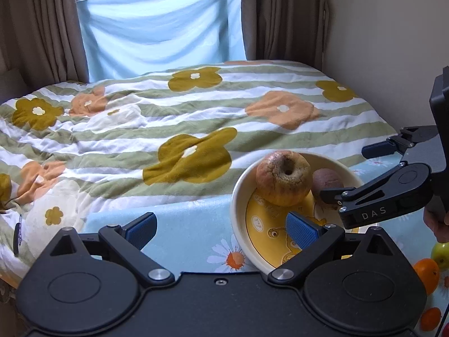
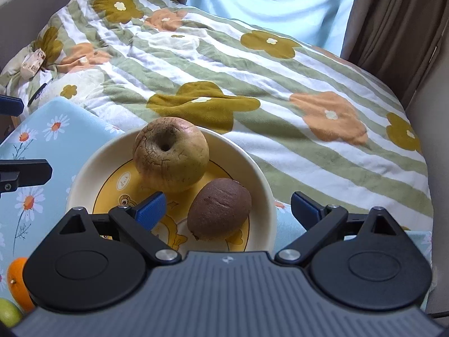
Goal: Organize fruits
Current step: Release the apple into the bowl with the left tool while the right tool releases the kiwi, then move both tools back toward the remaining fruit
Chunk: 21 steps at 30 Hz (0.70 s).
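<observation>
A cream bowl (image 2: 261,185) with a yellow cartoon bottom stands on a blue daisy cloth (image 2: 36,151). In it lie a wrinkled brownish apple (image 2: 171,154) and a dark brown kiwi-like fruit (image 2: 219,209). My right gripper (image 2: 228,207) is open, its fingers either side of the brown fruit, apart from it. My left gripper (image 1: 221,229) is open and empty at the bowl's (image 1: 238,196) left rim, its right fingertip (image 1: 301,230) over the bowl. The apple (image 1: 283,178) and the brown fruit (image 1: 325,181) show there too, with the right gripper (image 1: 352,172) reaching in from the right.
An orange (image 1: 426,275), a green apple (image 1: 441,254) and another orange (image 1: 430,318) lie on the cloth at right. The orange (image 2: 16,283) and green apple (image 2: 8,313) also show at lower left. A flowered quilt (image 1: 168,118) covers the bed behind. Curtains and a wall stand beyond.
</observation>
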Each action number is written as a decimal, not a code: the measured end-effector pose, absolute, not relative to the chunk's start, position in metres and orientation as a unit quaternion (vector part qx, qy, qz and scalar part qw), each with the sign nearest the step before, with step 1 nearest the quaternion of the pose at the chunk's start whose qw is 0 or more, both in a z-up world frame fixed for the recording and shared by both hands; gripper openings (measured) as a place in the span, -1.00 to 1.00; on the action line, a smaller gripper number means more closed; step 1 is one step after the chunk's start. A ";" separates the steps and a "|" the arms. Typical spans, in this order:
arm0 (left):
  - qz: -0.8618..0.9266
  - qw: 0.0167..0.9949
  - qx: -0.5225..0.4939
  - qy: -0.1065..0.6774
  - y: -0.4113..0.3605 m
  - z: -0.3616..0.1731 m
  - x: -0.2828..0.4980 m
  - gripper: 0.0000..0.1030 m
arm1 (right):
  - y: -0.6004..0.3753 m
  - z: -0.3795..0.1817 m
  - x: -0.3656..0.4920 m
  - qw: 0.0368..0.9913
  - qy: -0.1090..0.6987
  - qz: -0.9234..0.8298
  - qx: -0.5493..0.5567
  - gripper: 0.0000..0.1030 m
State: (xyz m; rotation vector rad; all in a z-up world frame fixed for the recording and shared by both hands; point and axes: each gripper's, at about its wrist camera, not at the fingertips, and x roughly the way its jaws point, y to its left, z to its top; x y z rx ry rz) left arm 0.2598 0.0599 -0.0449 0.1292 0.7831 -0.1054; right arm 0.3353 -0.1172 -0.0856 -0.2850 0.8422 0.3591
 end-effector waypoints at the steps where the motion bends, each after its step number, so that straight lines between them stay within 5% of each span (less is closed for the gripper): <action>1: -0.052 0.923 0.062 0.376 0.060 -0.041 0.258 0.95 | -0.119 -0.082 0.334 0.888 0.405 0.171 -0.134 1.00; 21: 0.000 0.952 0.050 0.302 0.049 0.028 0.128 0.95 | -0.164 0.031 0.203 0.923 0.341 0.162 -0.071 1.00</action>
